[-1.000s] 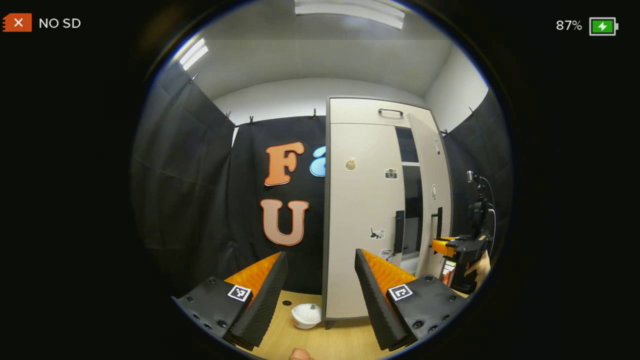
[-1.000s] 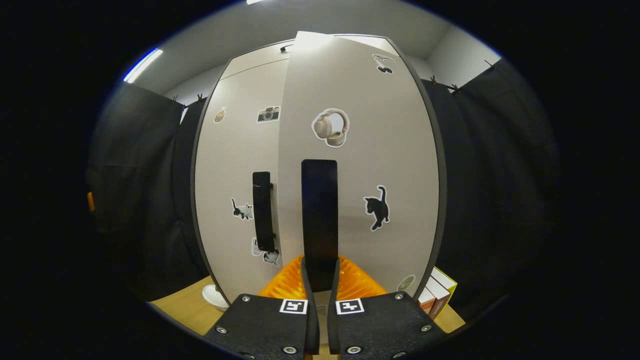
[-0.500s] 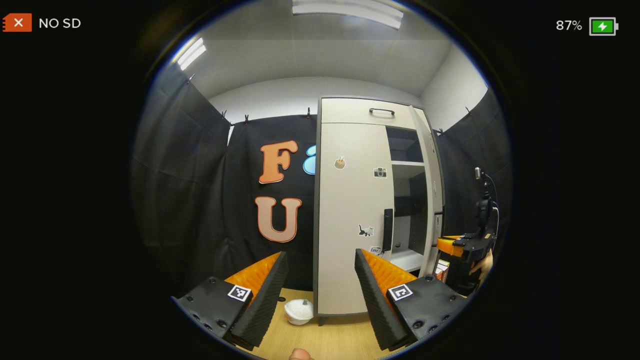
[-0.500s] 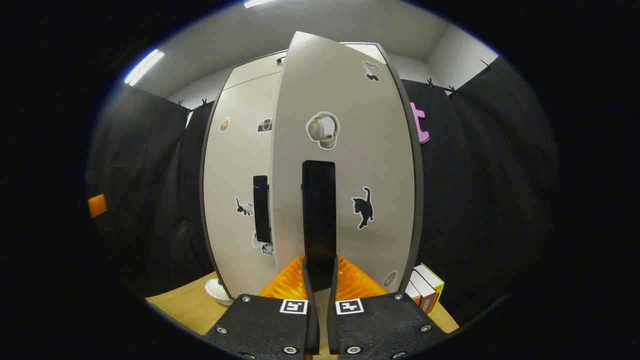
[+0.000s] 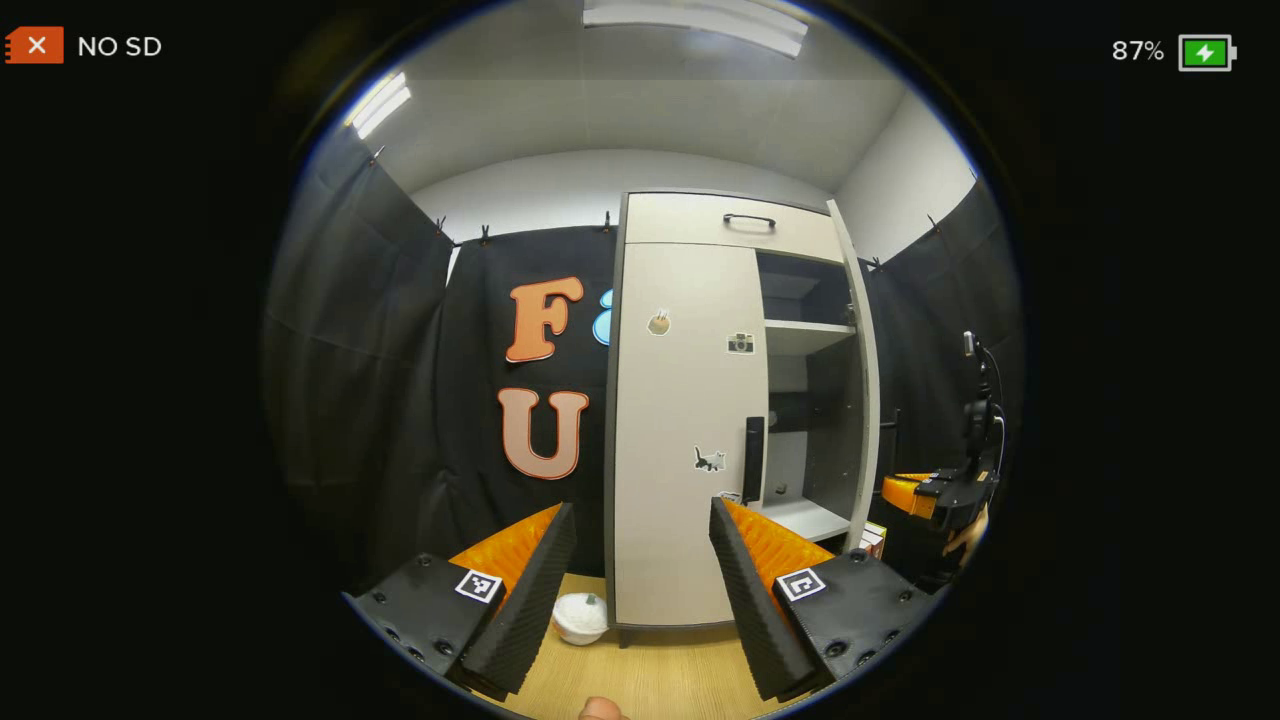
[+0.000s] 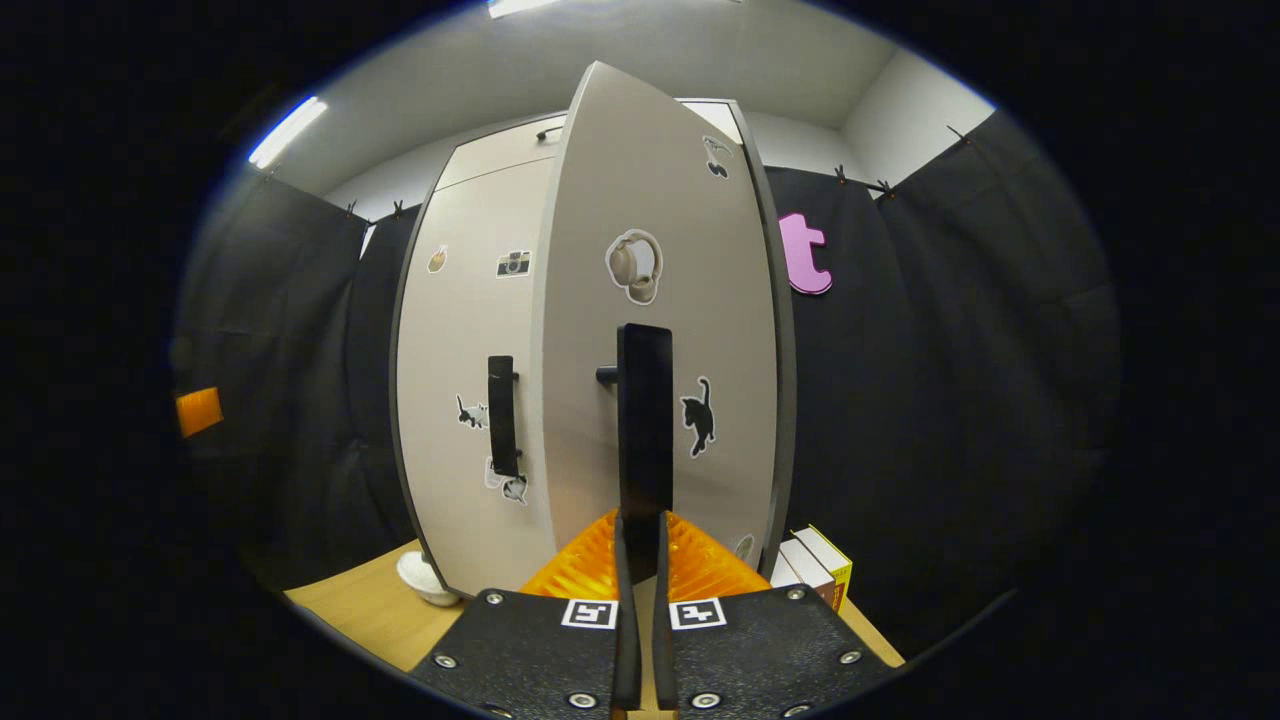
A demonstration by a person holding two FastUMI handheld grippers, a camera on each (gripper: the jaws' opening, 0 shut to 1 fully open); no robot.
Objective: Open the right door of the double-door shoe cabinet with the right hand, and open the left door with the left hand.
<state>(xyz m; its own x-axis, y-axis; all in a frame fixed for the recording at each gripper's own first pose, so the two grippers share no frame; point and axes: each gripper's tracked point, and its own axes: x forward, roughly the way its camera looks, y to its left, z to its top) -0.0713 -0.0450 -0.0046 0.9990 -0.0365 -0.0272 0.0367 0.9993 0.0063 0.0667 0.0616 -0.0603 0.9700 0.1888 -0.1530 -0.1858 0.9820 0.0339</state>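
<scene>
White bowl (image 5: 580, 617) on wooden floor (image 5: 660, 680); books (image 6: 815, 568) upright by black curtain (image 6: 950, 400).

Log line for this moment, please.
right gripper: shut on right door handle | right door: ajar | left gripper: open | left door: closed

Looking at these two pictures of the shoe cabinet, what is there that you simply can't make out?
- Cabinet's inside: right gripper view, the open right door blocks it.
- Lowest shelf: left gripper view, the left gripper finger covers it.
- Small dark thing on that shelf: too small.
- Books: mostly behind the door.
</scene>
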